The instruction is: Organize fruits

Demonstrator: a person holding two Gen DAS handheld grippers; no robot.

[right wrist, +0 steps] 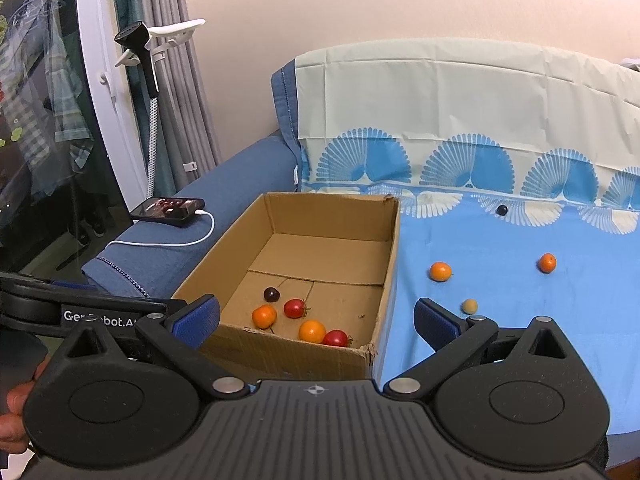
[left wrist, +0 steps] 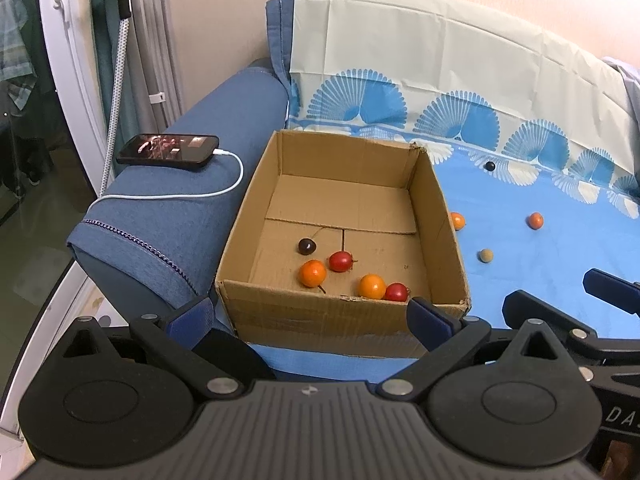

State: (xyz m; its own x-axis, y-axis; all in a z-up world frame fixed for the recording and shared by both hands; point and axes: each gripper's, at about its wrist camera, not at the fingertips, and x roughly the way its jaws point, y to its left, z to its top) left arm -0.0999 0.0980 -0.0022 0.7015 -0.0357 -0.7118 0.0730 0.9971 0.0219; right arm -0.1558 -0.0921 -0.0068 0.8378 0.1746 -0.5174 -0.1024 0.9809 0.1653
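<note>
An open cardboard box stands on the blue sheet. Inside lie two orange fruits, two red fruits and a dark cherry. On the sheet to the right lie two orange fruits, a small tan fruit and a dark berry. My left gripper is open and empty before the box's near wall. My right gripper is open and empty, over the box's near right corner.
A phone with a white cable lies on the blue sofa armrest left of the box. A steamer handle and curtains stand behind. The sofa back is covered by a patterned sheet.
</note>
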